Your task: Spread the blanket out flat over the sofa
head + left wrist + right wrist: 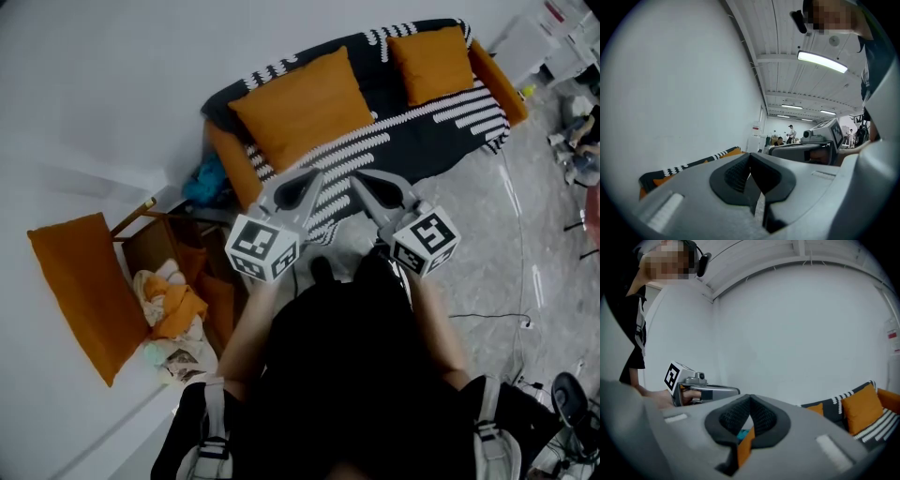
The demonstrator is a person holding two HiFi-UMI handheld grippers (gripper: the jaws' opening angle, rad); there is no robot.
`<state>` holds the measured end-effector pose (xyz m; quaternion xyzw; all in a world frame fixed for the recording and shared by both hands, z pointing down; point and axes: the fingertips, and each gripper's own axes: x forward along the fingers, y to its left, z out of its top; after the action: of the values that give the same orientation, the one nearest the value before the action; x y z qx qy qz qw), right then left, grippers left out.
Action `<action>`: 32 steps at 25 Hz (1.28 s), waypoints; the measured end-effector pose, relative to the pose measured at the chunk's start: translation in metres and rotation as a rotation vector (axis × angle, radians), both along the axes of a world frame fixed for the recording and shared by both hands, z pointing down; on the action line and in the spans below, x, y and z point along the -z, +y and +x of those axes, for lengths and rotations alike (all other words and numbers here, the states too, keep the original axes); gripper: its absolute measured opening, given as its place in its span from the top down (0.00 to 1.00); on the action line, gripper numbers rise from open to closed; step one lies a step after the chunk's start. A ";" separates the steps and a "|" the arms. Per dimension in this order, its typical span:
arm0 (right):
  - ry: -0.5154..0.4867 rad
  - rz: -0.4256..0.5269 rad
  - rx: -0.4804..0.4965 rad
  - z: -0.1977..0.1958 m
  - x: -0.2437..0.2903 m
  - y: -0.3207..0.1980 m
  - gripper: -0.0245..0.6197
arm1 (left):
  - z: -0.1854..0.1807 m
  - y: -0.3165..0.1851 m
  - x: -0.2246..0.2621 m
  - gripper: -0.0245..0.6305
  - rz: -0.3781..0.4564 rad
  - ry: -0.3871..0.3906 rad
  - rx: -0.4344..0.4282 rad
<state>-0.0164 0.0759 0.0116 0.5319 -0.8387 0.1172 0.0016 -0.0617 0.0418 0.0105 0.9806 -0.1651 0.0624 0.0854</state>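
A black blanket with white stripes [422,127] lies over the orange sofa [499,82], covering its seat and backrest. Two orange cushions [302,105] [433,58] rest on top of it. Both grippers hang in the air in front of the sofa, side by side, with their tips close together. My left gripper [314,175] is shut with nothing in it, its pads meeting [750,154]. My right gripper [355,177] is shut and holds nothing too [750,397]. In the right gripper view the blanket [834,404] and a cushion [861,408] show at the right.
An orange cushion [82,292] leans on the wall at the left. Beside it a wooden crate [159,246] holds crumpled cloths [171,307]. A teal cloth [203,182] lies by the sofa's left end. A cable [487,315] runs over the floor at the right.
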 end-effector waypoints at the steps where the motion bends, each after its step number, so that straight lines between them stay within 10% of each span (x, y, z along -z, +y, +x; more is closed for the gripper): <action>1: 0.001 0.002 -0.001 -0.001 0.000 0.002 0.96 | 0.000 0.002 0.000 0.95 -0.001 -0.001 -0.002; 32: 0.022 0.022 -0.042 -0.007 -0.002 0.003 0.96 | -0.005 0.007 -0.005 0.95 -0.006 -0.005 -0.013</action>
<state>-0.0233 0.0790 0.0136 0.5504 -0.8286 0.1021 0.0023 -0.0665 0.0485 0.0152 0.9812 -0.1590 0.0661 0.0878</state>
